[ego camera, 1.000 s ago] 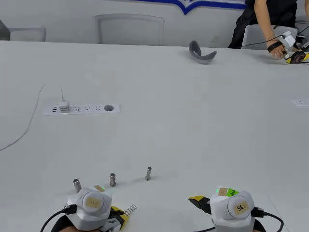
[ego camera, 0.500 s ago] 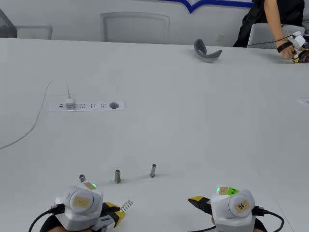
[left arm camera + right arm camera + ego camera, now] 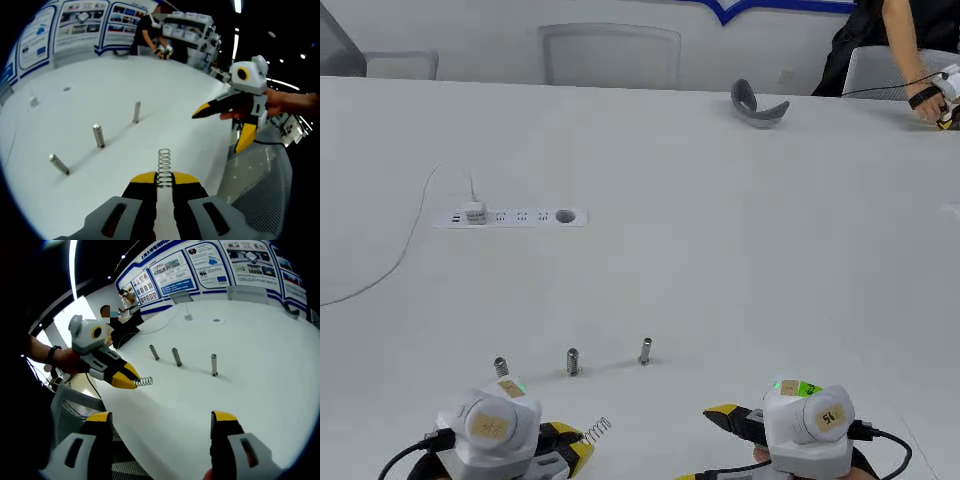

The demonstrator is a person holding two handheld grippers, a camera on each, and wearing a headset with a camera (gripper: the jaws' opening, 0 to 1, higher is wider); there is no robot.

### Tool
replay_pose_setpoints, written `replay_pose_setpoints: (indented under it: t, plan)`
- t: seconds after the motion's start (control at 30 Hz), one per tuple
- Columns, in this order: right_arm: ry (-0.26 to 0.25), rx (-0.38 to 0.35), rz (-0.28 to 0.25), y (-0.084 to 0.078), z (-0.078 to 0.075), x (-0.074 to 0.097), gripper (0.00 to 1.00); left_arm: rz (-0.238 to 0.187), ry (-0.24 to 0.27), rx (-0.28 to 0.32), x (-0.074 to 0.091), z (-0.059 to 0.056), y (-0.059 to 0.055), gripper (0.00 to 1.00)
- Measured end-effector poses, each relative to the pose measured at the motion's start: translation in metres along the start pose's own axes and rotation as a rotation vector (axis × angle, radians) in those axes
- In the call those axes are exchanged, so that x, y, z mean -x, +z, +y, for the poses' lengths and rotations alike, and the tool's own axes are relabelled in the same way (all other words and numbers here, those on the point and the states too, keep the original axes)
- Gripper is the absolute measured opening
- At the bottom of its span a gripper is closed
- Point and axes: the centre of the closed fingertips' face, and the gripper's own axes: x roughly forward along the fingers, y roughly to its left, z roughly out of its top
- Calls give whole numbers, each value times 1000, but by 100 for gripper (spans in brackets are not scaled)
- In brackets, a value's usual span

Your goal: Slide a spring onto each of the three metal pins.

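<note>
Left gripper view: the yellow-tipped left tool [image 3: 163, 176] clamps a small coiled steel spring [image 3: 164, 160], whose free end should meet the bare short metal pin [image 3: 136, 111] on the white counter [image 3: 100, 75] squarely; right tool [image 3: 160, 417] gapes open.

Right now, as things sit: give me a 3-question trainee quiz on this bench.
1. Fill in: the loose spring is held in the ____ gripper's fingers.
2. How many pins already carry a spring? A) none B) two C) three
3. True or false: the right gripper grips a spring.
Key: 1 left gripper. 2 B; the bare pin is rightmost in the head view. 3 false; it is open and empty.
</note>
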Motion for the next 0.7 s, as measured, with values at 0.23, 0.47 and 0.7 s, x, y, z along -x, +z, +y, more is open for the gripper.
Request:
replay_pose_setpoints:
  t: [0.23, 0.47, 0.7]
  plan:
    - [37, -24, -11, 2, 7, 0, 79, -6, -45, -26, 0, -24, 2, 10]
    - [87, -62, -52, 12, 16, -2, 71, -25, -70, -52, 0, -37, 15, 10]
    - [163, -118, -82, 20, 29, -5, 51, -41, -89, -87, -1, -45, 26, 10]
